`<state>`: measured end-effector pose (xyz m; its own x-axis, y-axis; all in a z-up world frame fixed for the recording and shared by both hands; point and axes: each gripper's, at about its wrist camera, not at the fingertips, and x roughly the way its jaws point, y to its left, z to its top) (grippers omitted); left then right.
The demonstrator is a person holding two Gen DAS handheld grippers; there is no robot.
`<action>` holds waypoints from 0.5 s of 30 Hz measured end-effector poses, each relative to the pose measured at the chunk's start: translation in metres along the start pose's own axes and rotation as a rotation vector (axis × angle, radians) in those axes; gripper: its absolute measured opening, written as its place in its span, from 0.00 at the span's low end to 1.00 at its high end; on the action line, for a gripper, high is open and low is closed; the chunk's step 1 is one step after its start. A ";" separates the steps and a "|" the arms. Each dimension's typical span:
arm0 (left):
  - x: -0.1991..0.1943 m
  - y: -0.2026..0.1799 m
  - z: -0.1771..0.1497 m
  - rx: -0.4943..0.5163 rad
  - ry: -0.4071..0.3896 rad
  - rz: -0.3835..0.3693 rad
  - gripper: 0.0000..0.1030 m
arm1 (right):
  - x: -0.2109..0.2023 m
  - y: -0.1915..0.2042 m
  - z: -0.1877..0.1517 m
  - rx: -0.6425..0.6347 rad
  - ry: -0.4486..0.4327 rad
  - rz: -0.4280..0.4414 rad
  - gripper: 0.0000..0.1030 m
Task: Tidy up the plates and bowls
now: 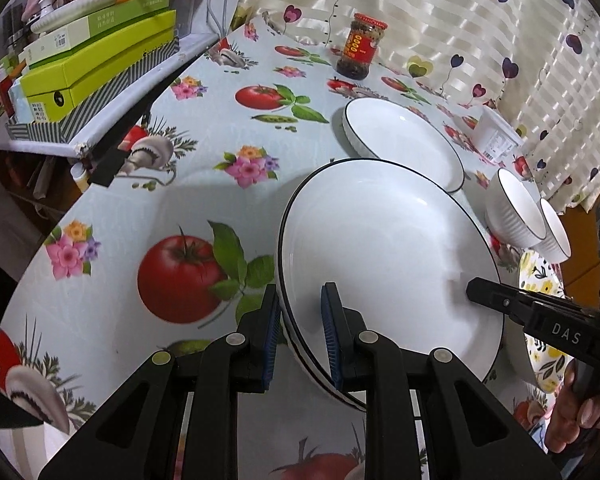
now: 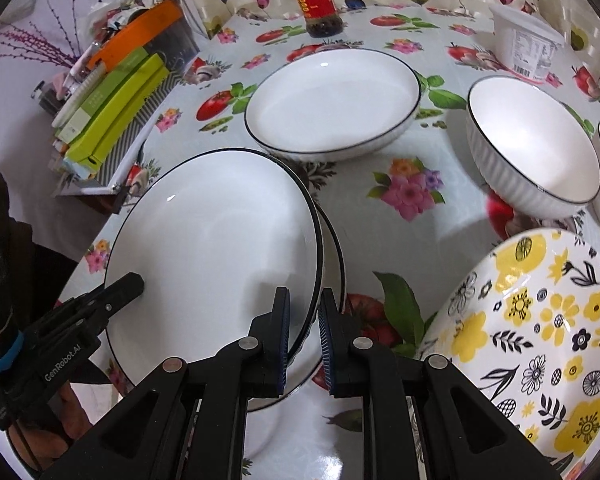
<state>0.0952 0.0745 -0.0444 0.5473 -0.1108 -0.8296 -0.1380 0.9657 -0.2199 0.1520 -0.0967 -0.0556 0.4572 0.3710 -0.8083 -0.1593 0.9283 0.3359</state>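
A white plate [image 1: 388, 264] with a thin dark rim hangs over the worktop [image 1: 204, 216], with a second like plate directly beneath it. The left tongs [image 1: 300, 336] clamp its rim at 7 o'clock, the right tongs [image 2: 304, 332] at 5 o'clock. At 12 o'clock stands another white plate [image 2: 332, 100]. The flowered plate [image 2: 540, 328] is cut off by the picture's edge.

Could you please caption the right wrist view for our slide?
Both grippers clamp opposite rims of stacked white plates beside a floral plate.
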 end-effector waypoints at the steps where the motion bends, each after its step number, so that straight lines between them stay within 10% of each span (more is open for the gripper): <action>1: 0.001 0.000 -0.002 -0.001 0.005 0.004 0.21 | 0.001 -0.001 -0.002 0.002 0.002 0.000 0.14; 15: 0.005 -0.003 -0.008 0.007 0.006 0.045 0.22 | 0.001 0.009 -0.008 -0.055 -0.032 -0.067 0.14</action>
<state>0.0917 0.0691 -0.0520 0.5353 -0.0685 -0.8419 -0.1570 0.9713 -0.1789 0.1438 -0.0877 -0.0575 0.4964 0.3073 -0.8119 -0.1743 0.9515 0.2536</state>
